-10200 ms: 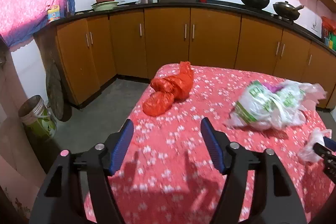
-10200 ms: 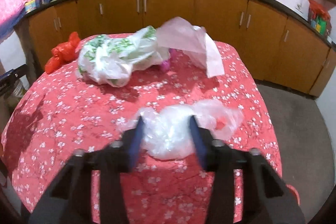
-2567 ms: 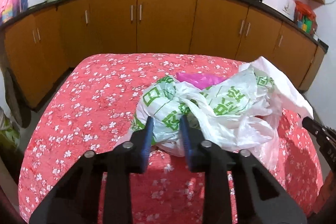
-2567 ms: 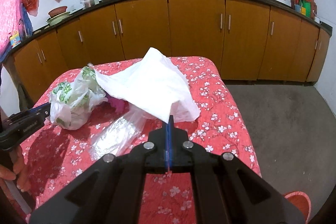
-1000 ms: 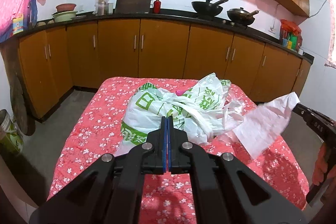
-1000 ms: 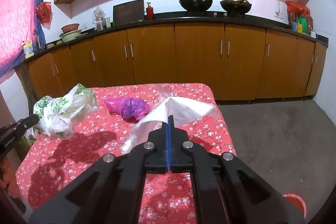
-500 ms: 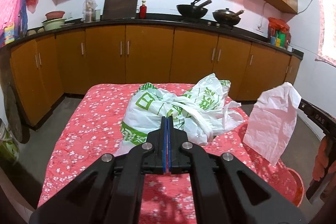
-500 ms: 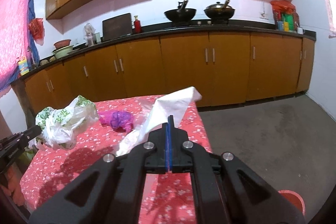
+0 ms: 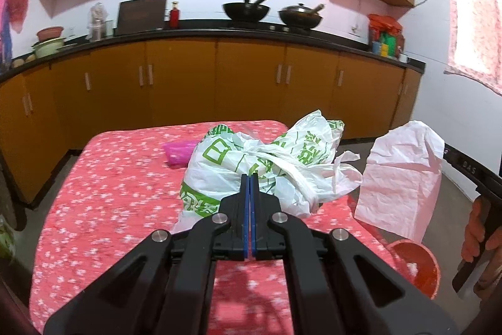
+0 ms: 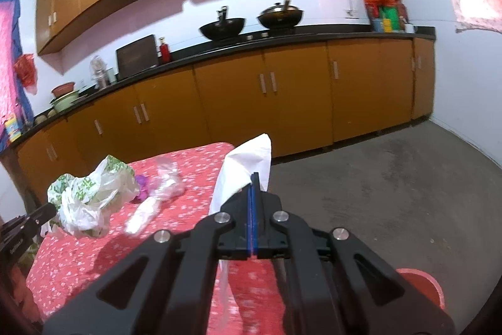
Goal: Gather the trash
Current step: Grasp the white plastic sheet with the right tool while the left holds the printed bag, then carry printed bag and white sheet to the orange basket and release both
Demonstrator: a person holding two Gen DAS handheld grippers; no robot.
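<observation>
My left gripper point(image 9: 249, 181) is shut on a white plastic bag with green print point(image 9: 260, 159), which hangs from its tips over the red flowered table point(image 9: 119, 193). The right wrist view shows the same bag point(image 10: 88, 193) at the left gripper point(image 10: 51, 211). My right gripper point(image 10: 252, 181) is shut on a plain white bag point(image 10: 251, 162). That white bag point(image 9: 401, 181) hangs past the table's right edge, above a red bin point(image 9: 417, 266) on the floor. A hand point(image 9: 477, 228) holds the right gripper point(image 9: 447, 153).
A clear plastic bag point(image 10: 163, 182) and a purple scrap point(image 10: 142, 184) lie on the table; the scrap point(image 9: 178, 151) shows pink in the left view. Orange cabinets point(image 9: 251, 83) line the far wall. Bare concrete floor point(image 10: 392, 193) spreads to the right.
Both grippers have swung to the right with their bags. The white bag has gone from over the table to beyond its right edge, above the red bin.
</observation>
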